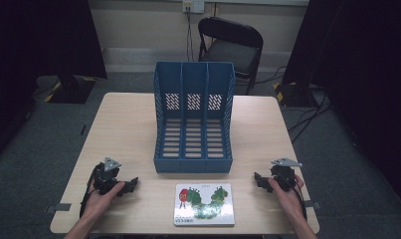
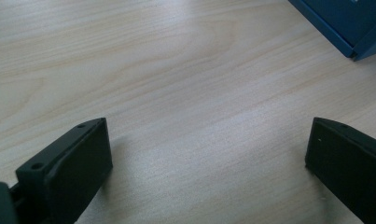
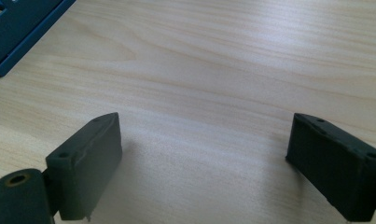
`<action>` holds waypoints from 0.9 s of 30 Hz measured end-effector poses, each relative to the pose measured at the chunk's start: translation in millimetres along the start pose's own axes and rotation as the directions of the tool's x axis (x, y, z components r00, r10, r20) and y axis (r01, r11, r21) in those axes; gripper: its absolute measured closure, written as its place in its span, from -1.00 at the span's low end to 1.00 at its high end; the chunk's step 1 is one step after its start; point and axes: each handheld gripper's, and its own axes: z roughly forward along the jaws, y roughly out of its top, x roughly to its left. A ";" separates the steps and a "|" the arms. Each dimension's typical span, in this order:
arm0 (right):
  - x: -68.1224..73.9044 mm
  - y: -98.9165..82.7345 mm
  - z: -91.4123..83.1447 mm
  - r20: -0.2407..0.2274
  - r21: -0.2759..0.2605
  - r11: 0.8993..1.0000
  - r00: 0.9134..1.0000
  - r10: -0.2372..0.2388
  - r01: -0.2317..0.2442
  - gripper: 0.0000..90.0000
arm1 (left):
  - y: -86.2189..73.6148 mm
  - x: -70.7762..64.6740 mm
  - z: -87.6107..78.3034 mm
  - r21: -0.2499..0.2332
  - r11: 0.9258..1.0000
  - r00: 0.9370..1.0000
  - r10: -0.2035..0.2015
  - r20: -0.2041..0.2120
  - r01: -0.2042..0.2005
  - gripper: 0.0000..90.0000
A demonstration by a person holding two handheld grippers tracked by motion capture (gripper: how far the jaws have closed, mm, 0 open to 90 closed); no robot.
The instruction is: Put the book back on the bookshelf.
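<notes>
Picture book flat on the wooden table, at the near edge, just in front of the blue three-slot file rack. Left gripper resting on the table well to the book's left, jaws wide apart, nothing between. Right gripper likewise on the book's right, jaws spread, empty. Book midway between both, untouched
</notes>
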 end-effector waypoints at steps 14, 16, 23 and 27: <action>-2.2 1.0 -1.9 -0.016 0.018 1.000 1.000 -0.003 0.003 -0.78 | 1.5 4.3 -10.8 0.023 0.999 0.999 -0.049 0.014 0.049 -0.65; -2.7 1.5 -2.8 -0.018 0.029 1.000 1.000 -0.005 0.006 -0.77 | 2.3 3.1 -11.6 0.036 0.999 0.999 -0.041 0.023 0.040 -0.65; 1.3 1.5 -9.6 -0.062 0.045 0.999 0.998 -0.002 0.005 -0.65 | 4.7 -6.5 -18.1 0.037 0.999 0.996 -0.034 0.081 0.031 -0.58; 10.6 1.9 -18.2 -0.078 0.019 0.999 0.996 -0.036 0.038 -0.65 | 10.2 -19.0 -24.4 0.020 1.000 0.990 0.000 0.144 -0.003 -0.48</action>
